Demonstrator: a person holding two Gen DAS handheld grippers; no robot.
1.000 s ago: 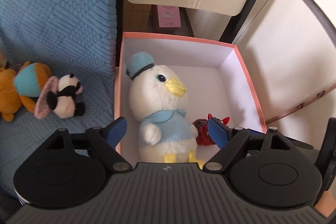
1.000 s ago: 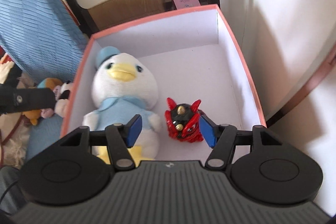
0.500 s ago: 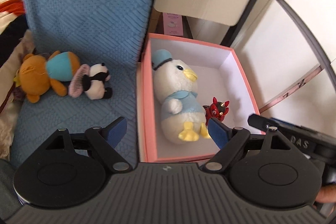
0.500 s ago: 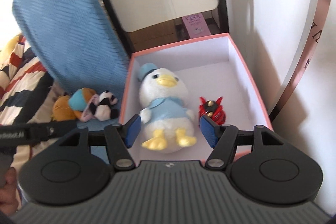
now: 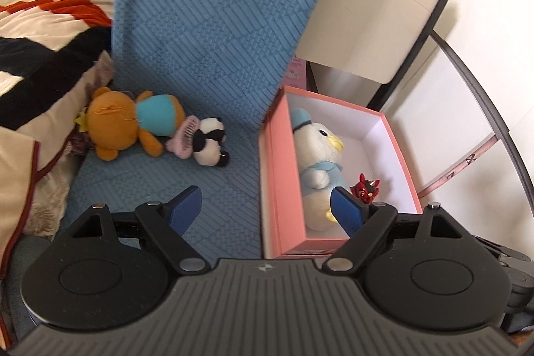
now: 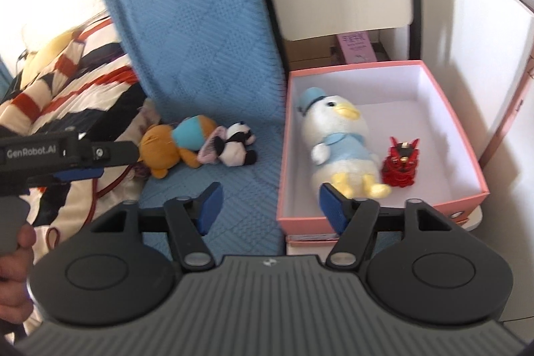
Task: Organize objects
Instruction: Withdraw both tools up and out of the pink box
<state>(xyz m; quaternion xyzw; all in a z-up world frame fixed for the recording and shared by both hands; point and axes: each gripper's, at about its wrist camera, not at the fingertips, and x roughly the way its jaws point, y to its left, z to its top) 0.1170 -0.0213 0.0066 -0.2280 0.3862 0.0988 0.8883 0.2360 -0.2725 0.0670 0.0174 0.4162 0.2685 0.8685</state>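
Note:
A pink box (image 5: 281,155) (image 6: 464,135) with a white inside holds a white duck plush (image 5: 317,152) (image 6: 343,139) in a blue shirt and a small red toy (image 5: 366,192) (image 6: 400,167). On the blue cushion to its left lie an orange bear plush (image 5: 130,122) (image 6: 177,144) and a small panda plush (image 5: 210,145) (image 6: 237,145). My left gripper (image 5: 265,209) is open and empty, above the cushion's edge by the box. My right gripper (image 6: 268,206) is open and empty, near the box's front left corner. The left gripper also shows at the left of the right wrist view (image 6: 66,162).
A blue padded backrest (image 5: 213,22) (image 6: 200,32) rises behind the plush toys. A striped blanket (image 5: 43,15) (image 6: 66,82) lies to the left. A beige panel (image 5: 377,22) and a pink carton (image 6: 357,47) stand behind the box. A white wall is on the right.
Both grippers have pulled back and up from the box, leaving the duck and red toy inside. The views have widened and shifted left, showing the bear, panda and blanket.

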